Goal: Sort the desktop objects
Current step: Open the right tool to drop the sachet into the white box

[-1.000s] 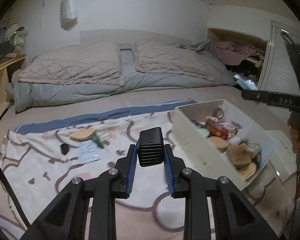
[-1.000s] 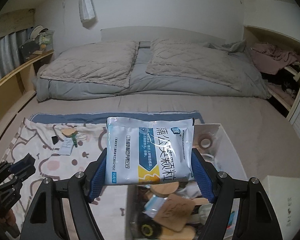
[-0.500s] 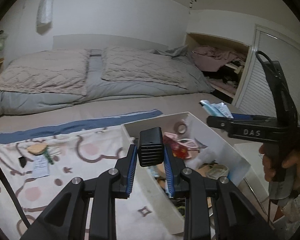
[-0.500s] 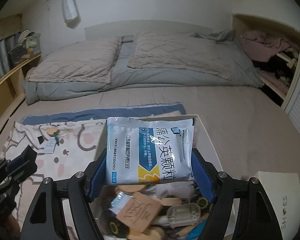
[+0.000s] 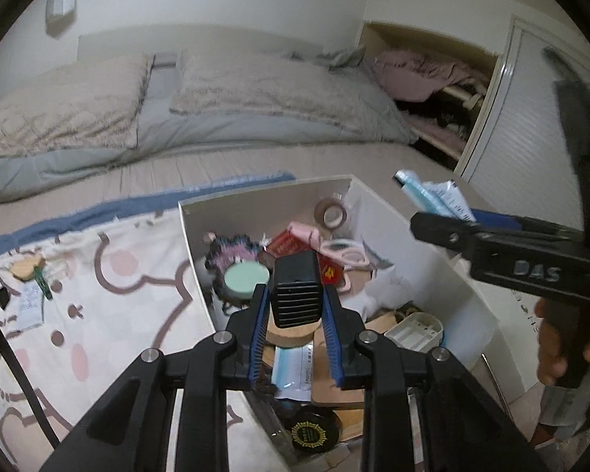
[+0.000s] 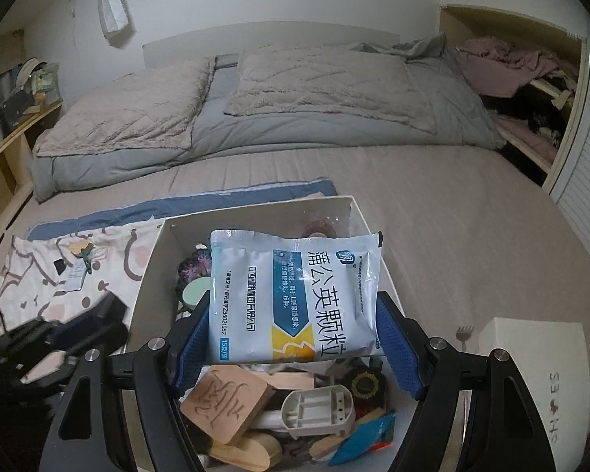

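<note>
Over the white storage box (image 6: 153,271), the right gripper (image 6: 295,330) is pinching a medicine sachet (image 6: 295,295) and the left gripper (image 5: 295,306) is clamped on a black ribbed block (image 5: 296,295). The box is already heaped, so either could slide off the pile and over the rim if dropped carelessly.

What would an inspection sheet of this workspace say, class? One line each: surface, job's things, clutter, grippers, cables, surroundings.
Surface: patterned sheet spread on a bed.
Job's things: white box full of small items; black block; medicine sachet.
Clutter: wooden piece, paper slip and green clip left on the sheet.
Grippers: left gripper shut on the black block; right gripper shut on the medicine sachet, both above the box.
Cables: thin black cord at left.
Surroundings: pillows, open closet.
</note>
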The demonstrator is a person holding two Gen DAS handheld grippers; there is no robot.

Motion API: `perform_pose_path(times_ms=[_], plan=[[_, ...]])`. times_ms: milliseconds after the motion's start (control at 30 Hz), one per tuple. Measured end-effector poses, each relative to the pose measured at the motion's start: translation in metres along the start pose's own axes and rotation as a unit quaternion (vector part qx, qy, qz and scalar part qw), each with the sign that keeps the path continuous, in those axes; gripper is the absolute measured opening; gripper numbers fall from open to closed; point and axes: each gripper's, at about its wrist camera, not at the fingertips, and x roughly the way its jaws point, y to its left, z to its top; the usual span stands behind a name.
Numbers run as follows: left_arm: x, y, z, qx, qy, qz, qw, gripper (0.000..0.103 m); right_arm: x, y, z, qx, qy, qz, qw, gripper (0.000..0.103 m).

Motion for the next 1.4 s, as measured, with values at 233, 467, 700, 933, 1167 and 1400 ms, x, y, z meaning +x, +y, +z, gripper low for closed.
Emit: perform_pose_path(times_ms=[233, 467, 700, 933, 1167, 1400], plan=[[0.020, -0.004, 0.000, 0.006, 0.025, 0.021, 0.9995, 0.026, 0.007, -0.003, 0.001, 0.004, 0.010, 0.012, 1.000, 0.078], [0.036, 0.002, -0.005, -0.005, 0.044, 0.033, 0.9985, 0.044, 0.014, -0.007, 0.004, 0.015, 0.013, 0.021, 1.000, 0.078], [0.033, 0.009, -0.010, 0.006, 0.039, 0.034, 0.9986, 0.050, 0.028, -0.006, 0.006, 0.023, 0.024, 0.022, 0.999, 0.078], [0.023, 0.016, -0.017, 0.032, 0.032, 0.028, 0.9986, 0.058, 0.054, -0.002, 0.007, 0.031, 0.054, 0.027, 0.998, 0.078], [0.019, 0.030, -0.022, 0.027, 0.036, 0.030, 0.9985, 0.058, 0.083, 0.020, -0.006, -0.016, 0.110, 0.008, 0.994, 0.078], [0.020, 0.043, -0.026, 0.006, 0.042, 0.040, 0.9983, 0.067, 0.096, 0.024, -0.019, -0.017, 0.154, -0.011, 0.988, 0.096]])
